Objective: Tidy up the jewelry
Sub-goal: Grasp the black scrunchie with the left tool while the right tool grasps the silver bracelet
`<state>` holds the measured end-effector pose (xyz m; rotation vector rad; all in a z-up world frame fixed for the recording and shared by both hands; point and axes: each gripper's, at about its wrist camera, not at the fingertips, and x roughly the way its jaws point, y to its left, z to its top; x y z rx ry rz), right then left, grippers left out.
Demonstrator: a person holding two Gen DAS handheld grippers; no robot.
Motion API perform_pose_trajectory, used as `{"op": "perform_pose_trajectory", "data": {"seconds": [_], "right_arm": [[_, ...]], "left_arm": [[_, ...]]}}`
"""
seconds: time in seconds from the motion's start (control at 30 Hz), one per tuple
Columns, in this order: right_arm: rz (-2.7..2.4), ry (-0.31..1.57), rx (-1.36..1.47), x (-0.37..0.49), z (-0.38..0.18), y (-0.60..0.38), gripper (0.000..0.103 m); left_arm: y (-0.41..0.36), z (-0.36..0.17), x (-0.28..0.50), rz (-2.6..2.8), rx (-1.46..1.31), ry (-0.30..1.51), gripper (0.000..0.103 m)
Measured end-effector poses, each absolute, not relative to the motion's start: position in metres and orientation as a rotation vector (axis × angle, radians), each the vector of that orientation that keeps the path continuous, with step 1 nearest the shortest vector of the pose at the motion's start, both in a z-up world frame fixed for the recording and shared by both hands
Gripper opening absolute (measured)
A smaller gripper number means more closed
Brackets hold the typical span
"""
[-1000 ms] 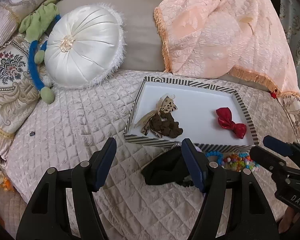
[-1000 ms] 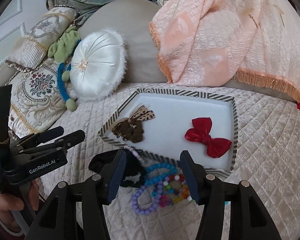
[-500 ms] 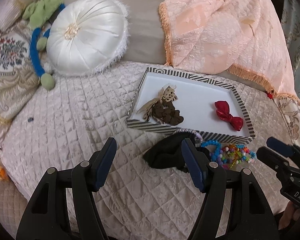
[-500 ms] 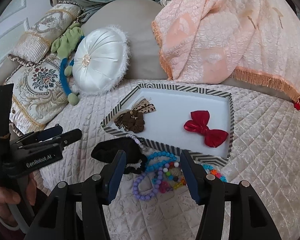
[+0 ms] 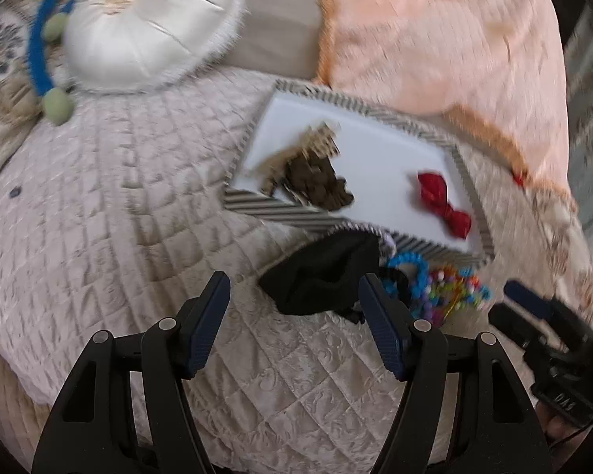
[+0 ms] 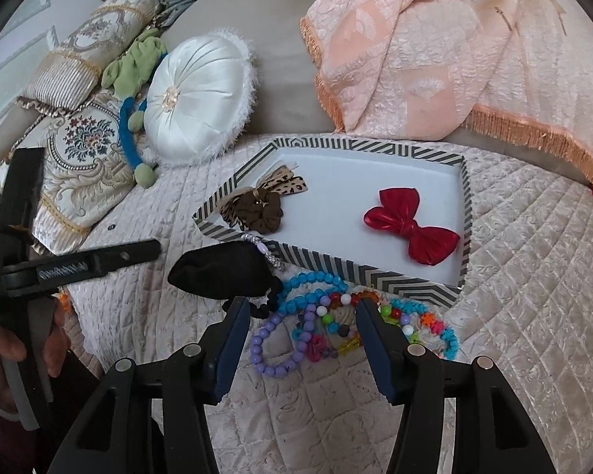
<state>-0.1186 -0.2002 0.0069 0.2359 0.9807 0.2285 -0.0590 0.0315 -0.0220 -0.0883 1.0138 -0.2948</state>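
Observation:
A striped tray [image 6: 336,262] [image 5: 280,207] on the quilted cover holds a brown scrunchie with a leopard bow [image 6: 263,213] [image 5: 316,181] and a red bow [image 6: 411,229] [image 5: 444,201]. In front of it lie a black fabric pouch [image 6: 221,272] [image 5: 320,276] and a heap of bead bracelets [image 6: 316,278] [image 5: 442,288]. My left gripper [image 5: 292,296] is open, its tips just short of the pouch; it also shows as the left gripper [image 6: 138,251]. My right gripper [image 6: 302,312] hangs open over the bracelets, its pads apart from them.
A white round cushion [image 6: 199,98], a green and blue plush toy [image 6: 132,75] and embroidered pillows [image 6: 83,146] lie at the back left. A peach fringed throw [image 6: 435,59] drapes behind the tray. A person's hand [image 6: 4,351] holds the left gripper.
Both grippers have sunk toward the cover. The left one tipped further down, so the pouch now lies just beyond its tips. The right one came closer over the bracelets.

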Motion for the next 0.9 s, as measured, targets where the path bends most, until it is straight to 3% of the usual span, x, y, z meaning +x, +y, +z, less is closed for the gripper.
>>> {"op": "perform_pose_trajectory", "data": {"seconds": [0.37,0.43,0.5,0.57,0.7,0.77,0.83,0.9], "right_arm": [[0.324,1.017,0.225,-0.08,-0.01,-0.196,0.054],[0.358,1.03,0.22,-0.068,-0.016,-0.191,0.047],[0.39,1.041,0.215,-0.059,-0.021,-0.184,0.043],[0.43,1.045,0.215,-0.051,-0.026,-0.178,0.042],[0.483,1.064,0.185,-0.036,-0.036,-0.163,0.039],[0.488,1.085,0.18,-0.028,-0.044,-0.158,0.03],[0.502,1.103,0.187,-0.023,-0.05,-0.155,0.014],[0.493,1.114,0.167,-0.021,-0.055,-0.151,0.009]], "left_arm": [[-0.008,-0.055,-0.04,-0.383,0.14,1.06,0.068],[-0.011,-0.06,-0.038,-0.389,0.163,1.061,0.067],[-0.011,-0.064,-0.036,-0.4,0.166,1.063,0.048],[-0.01,-0.067,-0.033,-0.395,0.16,1.073,0.04],[-0.005,-0.067,-0.031,-0.408,0.134,1.075,0.037],[-0.005,-0.067,-0.031,-0.411,0.138,1.072,0.036],[-0.004,-0.067,-0.032,-0.409,0.142,1.068,0.032],[-0.004,-0.067,-0.033,-0.407,0.136,1.068,0.023]]}}
